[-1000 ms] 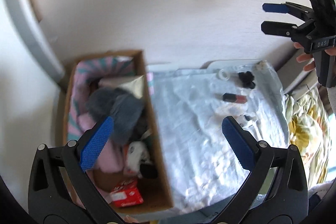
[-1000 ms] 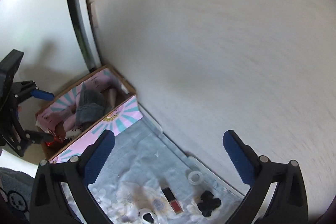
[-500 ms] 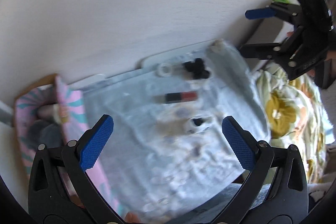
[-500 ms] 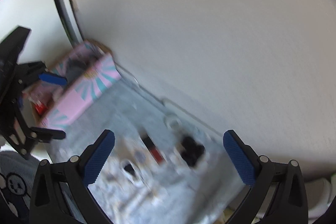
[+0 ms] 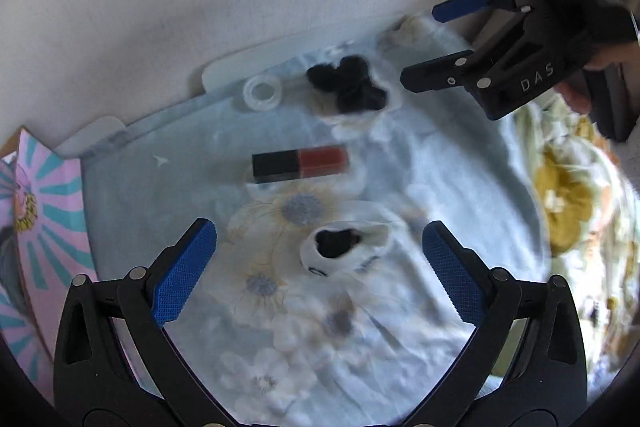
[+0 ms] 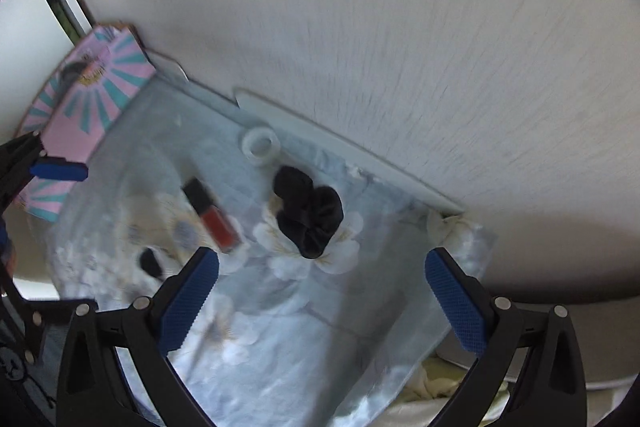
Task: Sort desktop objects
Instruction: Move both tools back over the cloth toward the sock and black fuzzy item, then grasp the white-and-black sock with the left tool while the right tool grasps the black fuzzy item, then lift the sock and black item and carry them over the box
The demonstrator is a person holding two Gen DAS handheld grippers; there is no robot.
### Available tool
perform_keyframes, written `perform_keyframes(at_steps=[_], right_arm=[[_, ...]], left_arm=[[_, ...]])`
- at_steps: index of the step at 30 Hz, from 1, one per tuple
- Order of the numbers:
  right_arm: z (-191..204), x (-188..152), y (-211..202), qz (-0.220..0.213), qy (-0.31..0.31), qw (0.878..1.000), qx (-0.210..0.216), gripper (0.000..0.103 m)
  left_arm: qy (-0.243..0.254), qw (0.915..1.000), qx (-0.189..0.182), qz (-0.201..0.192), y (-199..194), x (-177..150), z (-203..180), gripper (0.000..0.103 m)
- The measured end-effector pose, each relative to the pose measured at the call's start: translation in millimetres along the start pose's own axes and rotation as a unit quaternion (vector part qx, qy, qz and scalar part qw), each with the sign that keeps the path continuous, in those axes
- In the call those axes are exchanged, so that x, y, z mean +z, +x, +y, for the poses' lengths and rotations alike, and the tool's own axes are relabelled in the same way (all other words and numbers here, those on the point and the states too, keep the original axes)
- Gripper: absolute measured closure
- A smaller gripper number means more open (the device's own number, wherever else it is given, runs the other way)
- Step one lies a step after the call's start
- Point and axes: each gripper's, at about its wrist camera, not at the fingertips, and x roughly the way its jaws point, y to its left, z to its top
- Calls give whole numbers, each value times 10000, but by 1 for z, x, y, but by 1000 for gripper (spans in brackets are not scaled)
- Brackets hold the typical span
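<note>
Hovering spread left hand-held gripper point(image 5: 319, 269), right hand-held gripper point(image 6: 322, 297) released, black-capped red tube point(image 5: 300, 164), possibly lip gloss

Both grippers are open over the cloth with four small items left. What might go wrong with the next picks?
The left gripper may pinch the wrinkled cloth along with the white-and-black item. The lip gloss tube might roll. The right gripper, nearing the black scrunchie, could knock the tape roll.

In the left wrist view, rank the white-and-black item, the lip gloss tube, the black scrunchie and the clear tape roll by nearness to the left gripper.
From the left gripper, both jaws open:
1. White-and-black item, between the fingertips.
2. Lip gloss tube, mid-cloth beyond it.
3. Black scrunchie, toward the wall, right side.
3. Clear tape roll, toward the wall, left of the scrunchie; too close to rank these two.
</note>
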Motion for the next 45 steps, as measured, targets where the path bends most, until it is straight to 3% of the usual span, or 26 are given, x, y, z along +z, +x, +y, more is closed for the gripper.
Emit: perform_keyframes(at_steps=[6,9,18,19,21,23,25,27,29,32,45], right_arm=[[1,-3,48,41,-436,9990,100,0],[3,-1,64,72,-582,9982,124,0],[4,-1,84,-7,-677,9973,278,3],[3,-1,84,-20,-664,9974,291,7],[3,-2,86,17,-639,9973,365,15],[4,-4,87,73,-698,9969,366,35],[5,-7,89,120,-777,9964,306,43],[4,-9,85,52,-736,9967,328,55],[4,-10,81,22,-712,9968,369,74],[6,-12,75,-28,-776,9964,346,86],[-10,-16,27,-146,-556,9975,402,88]], left_arm=[[-176,9993,-188,288,40,-14,-9,3],[-219,9992,-84,332,53,-20,-12,3],[-381,9989,-6,282,62,-28,-10,7],[-378,9989,-24,277,62,-29,-10,14],[-378,9987,-142,310,62,-30,-11,20],[-347,9989,-153,274,60,-30,-12,26],[-305,9991,-158,260,58,-30,-14,38],[-306,9991,-125,259,56,-30,-14,40],[-368,9988,-175,262,55,-30,-12,43],[-432,9985,-233,239,50,-30,-9,46],[-327,9994,-33,-67,-5,-7,-7,47]])
